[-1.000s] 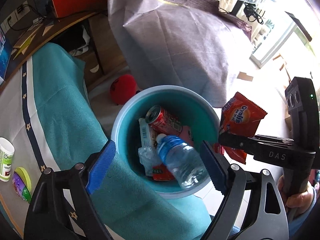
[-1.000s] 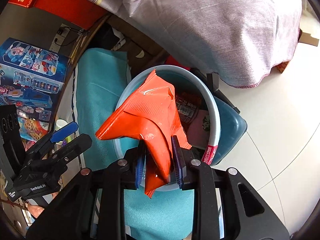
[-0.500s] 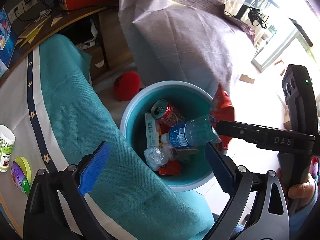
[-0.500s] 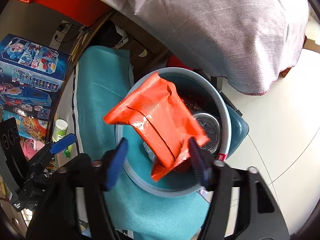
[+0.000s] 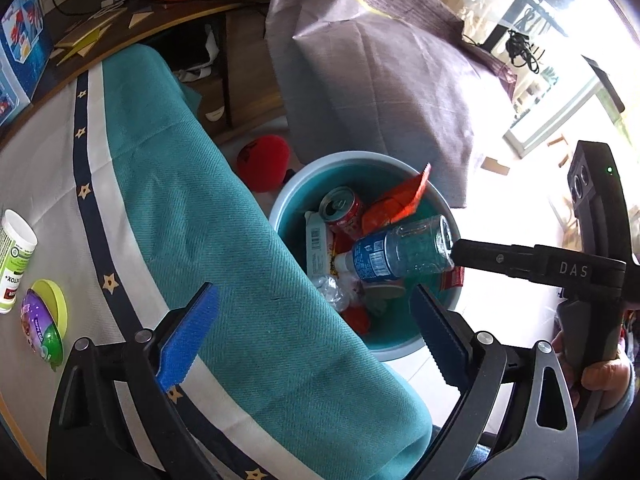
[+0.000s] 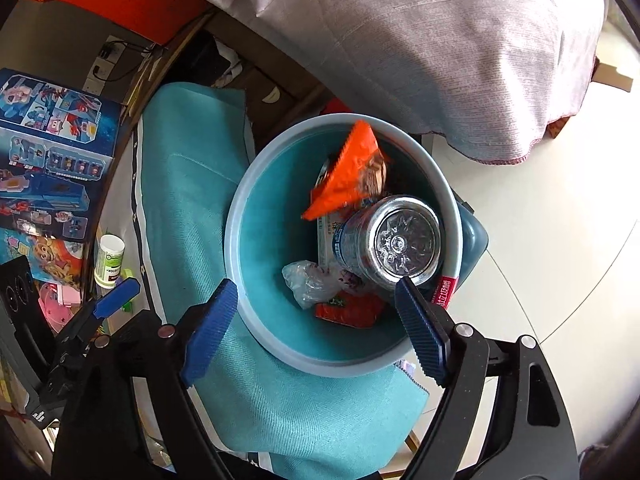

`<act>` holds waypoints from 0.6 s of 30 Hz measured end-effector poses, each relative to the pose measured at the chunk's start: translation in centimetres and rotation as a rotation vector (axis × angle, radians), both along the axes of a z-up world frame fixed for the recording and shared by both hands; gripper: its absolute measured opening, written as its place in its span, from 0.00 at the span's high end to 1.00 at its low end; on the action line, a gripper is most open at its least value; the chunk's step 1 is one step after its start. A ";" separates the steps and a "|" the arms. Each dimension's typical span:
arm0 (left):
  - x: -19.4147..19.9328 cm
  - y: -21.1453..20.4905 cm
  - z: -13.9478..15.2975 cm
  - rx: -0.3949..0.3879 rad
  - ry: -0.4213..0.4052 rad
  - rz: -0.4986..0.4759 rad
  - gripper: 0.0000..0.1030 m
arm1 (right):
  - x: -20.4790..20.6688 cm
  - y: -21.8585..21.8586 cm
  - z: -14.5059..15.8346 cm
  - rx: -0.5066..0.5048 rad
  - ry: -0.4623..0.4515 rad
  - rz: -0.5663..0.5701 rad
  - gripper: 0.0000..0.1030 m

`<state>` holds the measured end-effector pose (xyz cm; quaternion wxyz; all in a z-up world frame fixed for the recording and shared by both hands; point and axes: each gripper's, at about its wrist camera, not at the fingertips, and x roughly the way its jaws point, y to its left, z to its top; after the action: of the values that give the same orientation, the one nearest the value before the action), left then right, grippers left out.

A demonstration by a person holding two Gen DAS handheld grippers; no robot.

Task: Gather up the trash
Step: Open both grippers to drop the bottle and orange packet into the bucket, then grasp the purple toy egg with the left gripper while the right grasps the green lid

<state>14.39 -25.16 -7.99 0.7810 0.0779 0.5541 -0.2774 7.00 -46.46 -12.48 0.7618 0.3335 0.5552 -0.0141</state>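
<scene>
Draped over the tabletop edge: a teal cloth (image 5: pixel 248 248) with a white band and a navy stripe of gold stars. Behind, a large grey-mauve cover (image 6: pixel 440 36) hanging down to the pale floor.

Just beside the cloth's hanging edge, on the floor: a round bin (image 6: pixel 236 216), pale blue at the rim, teal inside, holding the trash. Inside it, a clear plastic bottle (image 6: pixel 392 240) with a blue label, lying tilted with its base toward the near right rim and its cap down among the rest. Above the bottle, toward the far rim, an orange snack wrapper (image 6: pixel 348 172), blurred, standing on edge against a red drink can (image 5: pixel 340 210). Below these, a crumpled clear plastic bag (image 6: pixel 308 284), a white carton with a barcode (image 5: pixel 316 240) and a red packet (image 6: pixel 348 312) at the bottom.

Over the bin, the right gripper (image 6: pixel 316 324): jaws opening, wide, nothing between the blue pads. To its left, over the cloth at the bin's near rim, the left gripper (image 5: pixel 308 340): spread wide, empty too.

On the white part of the tabletop, near its left edge: a white-capped supplement tube (image 5: pixel 14 256) and a small round toy pod with a yellow-green rim (image 5: pixel 42 326) just beside it. On the floor beyond the bin, a red ball (image 5: pixel 264 156).
</scene>
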 end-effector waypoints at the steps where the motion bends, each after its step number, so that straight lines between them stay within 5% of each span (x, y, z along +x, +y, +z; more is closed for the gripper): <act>1: -0.1 0.3 0.1 -0.003 0.001 0.004 0.07 | 0.0 0.3 0.2 -0.003 0.000 0.002 0.25; 18: -1.5 9.3 1.5 -0.060 -0.019 0.118 0.05 | 0.4 7.0 2.6 -0.034 0.013 0.080 0.20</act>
<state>12.92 -15.83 -6.46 0.8031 0.0243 0.5418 -0.2467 7.39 -39.41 -9.91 0.7636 0.2980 0.5728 0.0048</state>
